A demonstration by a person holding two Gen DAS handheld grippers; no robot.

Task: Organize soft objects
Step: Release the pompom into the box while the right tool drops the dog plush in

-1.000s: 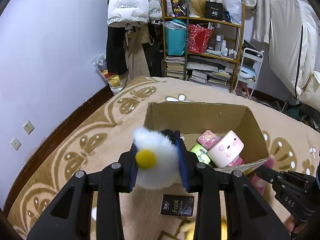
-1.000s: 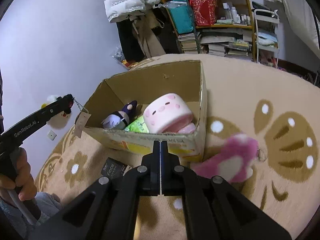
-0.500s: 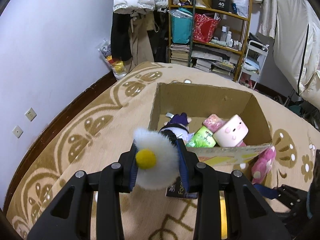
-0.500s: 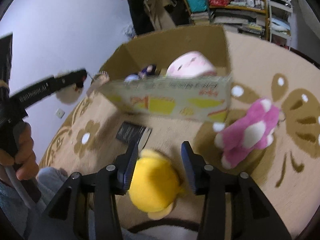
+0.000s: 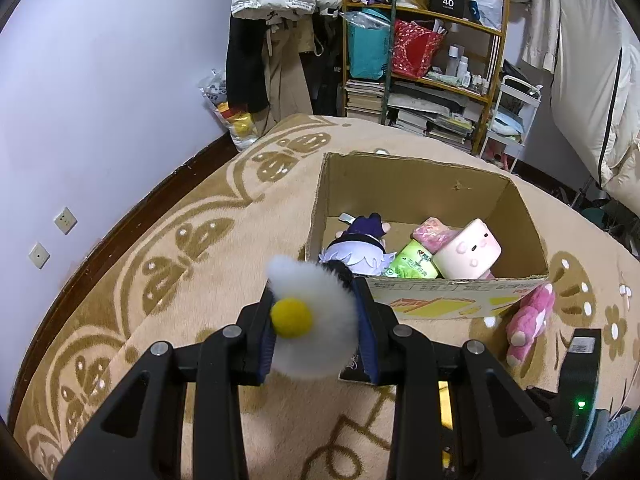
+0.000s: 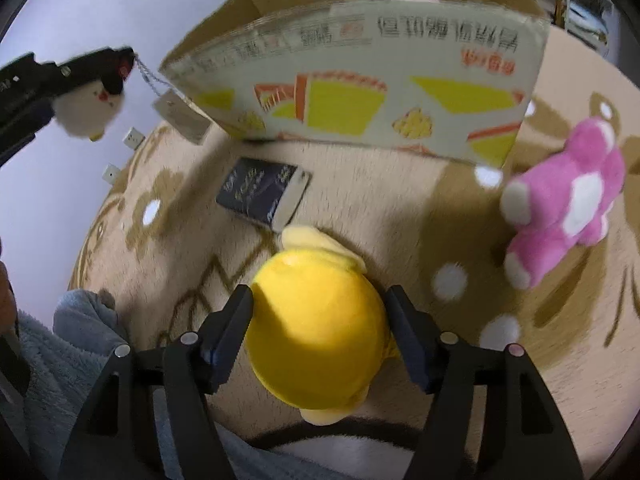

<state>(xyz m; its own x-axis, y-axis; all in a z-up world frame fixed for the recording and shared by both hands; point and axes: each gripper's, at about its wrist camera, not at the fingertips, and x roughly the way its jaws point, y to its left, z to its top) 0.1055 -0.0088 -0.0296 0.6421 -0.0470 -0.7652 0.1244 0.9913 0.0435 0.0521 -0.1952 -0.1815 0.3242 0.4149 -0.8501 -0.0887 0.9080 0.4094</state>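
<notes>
Beige patterned carpet (image 6: 360, 184) carries the round yellow plush toy (image 6: 316, 332), centred between the right claw's (image 6: 320, 320) spread, just-opened jaws, while the left claw (image 5: 316, 328) pinches a white fluffy plush with yellow pompom (image 5: 316, 320).

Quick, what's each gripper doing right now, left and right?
Left gripper: shut on the white fluffy toy.
Right gripper: open, jaws just opening, straddling the yellow plush.

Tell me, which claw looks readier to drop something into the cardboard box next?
Probably the left claw: it already grips the white fluffy toy near the cardboard box. The right claw stands open around the yellow plush on the rug.
</notes>
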